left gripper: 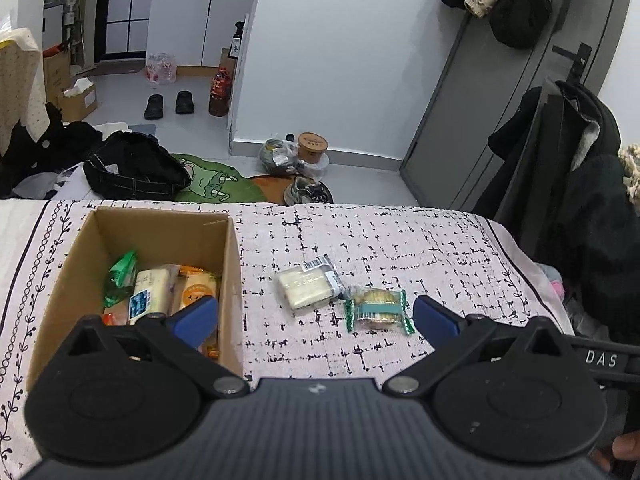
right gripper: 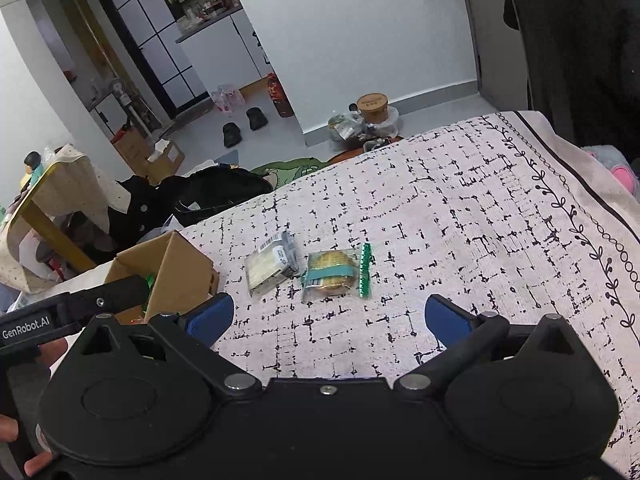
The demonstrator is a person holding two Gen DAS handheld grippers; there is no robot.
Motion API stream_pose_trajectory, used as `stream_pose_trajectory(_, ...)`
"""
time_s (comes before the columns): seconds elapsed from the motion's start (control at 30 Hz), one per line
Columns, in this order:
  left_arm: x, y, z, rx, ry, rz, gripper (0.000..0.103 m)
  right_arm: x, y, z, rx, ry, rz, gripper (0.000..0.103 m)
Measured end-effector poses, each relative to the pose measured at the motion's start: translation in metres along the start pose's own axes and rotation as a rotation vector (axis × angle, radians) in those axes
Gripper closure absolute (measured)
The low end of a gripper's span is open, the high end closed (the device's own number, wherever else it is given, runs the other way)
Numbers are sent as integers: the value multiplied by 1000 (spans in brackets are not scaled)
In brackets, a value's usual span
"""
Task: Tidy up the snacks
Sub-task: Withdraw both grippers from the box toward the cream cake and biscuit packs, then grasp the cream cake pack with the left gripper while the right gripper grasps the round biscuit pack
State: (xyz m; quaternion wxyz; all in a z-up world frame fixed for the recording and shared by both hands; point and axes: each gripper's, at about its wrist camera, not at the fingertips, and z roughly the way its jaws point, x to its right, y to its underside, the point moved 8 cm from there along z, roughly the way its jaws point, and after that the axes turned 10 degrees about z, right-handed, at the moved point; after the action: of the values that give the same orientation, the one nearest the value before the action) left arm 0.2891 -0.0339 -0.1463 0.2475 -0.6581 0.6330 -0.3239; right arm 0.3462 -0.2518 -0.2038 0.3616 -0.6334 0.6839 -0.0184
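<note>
Nearest the cameras, both tools are hovering over the patterned cloth with nothing in them. The left gripper is holding its blue fingers spread wide, one tip hanging above the cardboard box and the other just right of the green-edged biscuit packet. The right gripper is likewise spread, its opening facing that same packet, which is probably why it is being held low and level: a straight reach forward would bracket the wrapper.

Just right of the box, the two loose snacks are lying flat on the cloth, the biscuit packet touching the pale wrapped cake (their wrappers are overlapping at one corner, so lifting one may drag the other). Inside the box, several packets are already lying together, a green one leaning on the left wall, which suggests the sorting is nearly done.

Beyond the box, past the cloth's far edge, a dark bag is sitting on the floor.
</note>
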Motion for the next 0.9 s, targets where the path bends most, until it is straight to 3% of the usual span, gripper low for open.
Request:
stream_pose_trajectory(0.27, 8, -3, 18, -20, -5, -9, 2, 15, -3, 8, -11, 0, 21, 1)
stream_pose_trajectory(0.4, 15, -5, 31, -20, 3, -1, 3, 20, -7, 17, -24, -6, 38, 6)
stream_pose_trajectory(0.53, 22, -5, 42, -30, 11, 10, 11, 22, -9, 30, -44, -25, 67, 10)
stream_pose_trajectory(0.73, 20, 1, 56, -63, -9, -9, 33, 22, -5, 56, -83, -48, 105, 17)
stream_pose_trajectory(0.9, 16, 3, 62, -72, -22, -25, 39, 9, -1, 79, -103, -61, 64, 17)
